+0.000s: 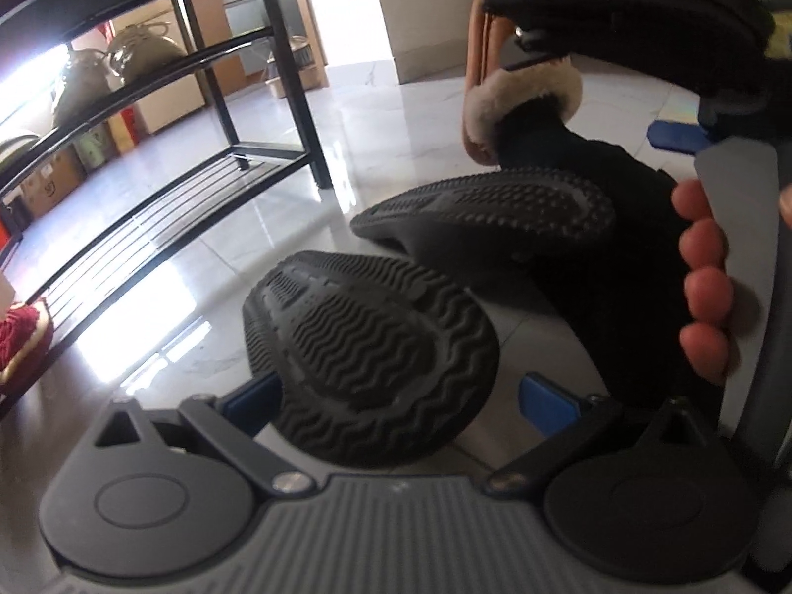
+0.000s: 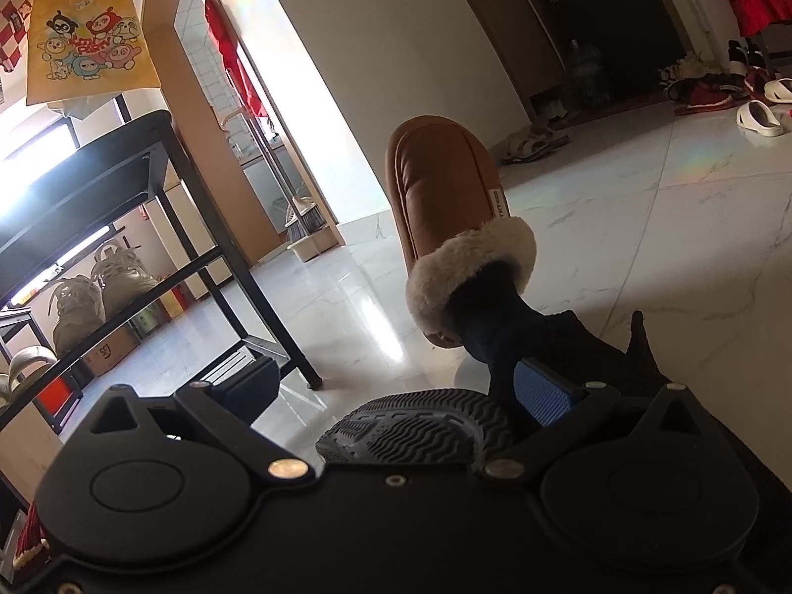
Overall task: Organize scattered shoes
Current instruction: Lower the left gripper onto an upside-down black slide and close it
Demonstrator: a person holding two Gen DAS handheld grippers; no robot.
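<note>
Two black shoes show sole-up. In the left wrist view my left gripper is shut on the near black shoe, its blue pads against the sides. The second black shoe lies beyond it, held by my right gripper, whose body fills the right edge. In the right wrist view my right gripper is shut on that black shoe above the tiled floor. A black metal shoe rack stands at the left; it also shows in the right wrist view.
A person's foot in a tan fur-lined slipper stands just ahead. Beige sneakers sit on the rack's middle shelf. A red slipper lies at the rack's low left. White slippers and other shoes lie far right.
</note>
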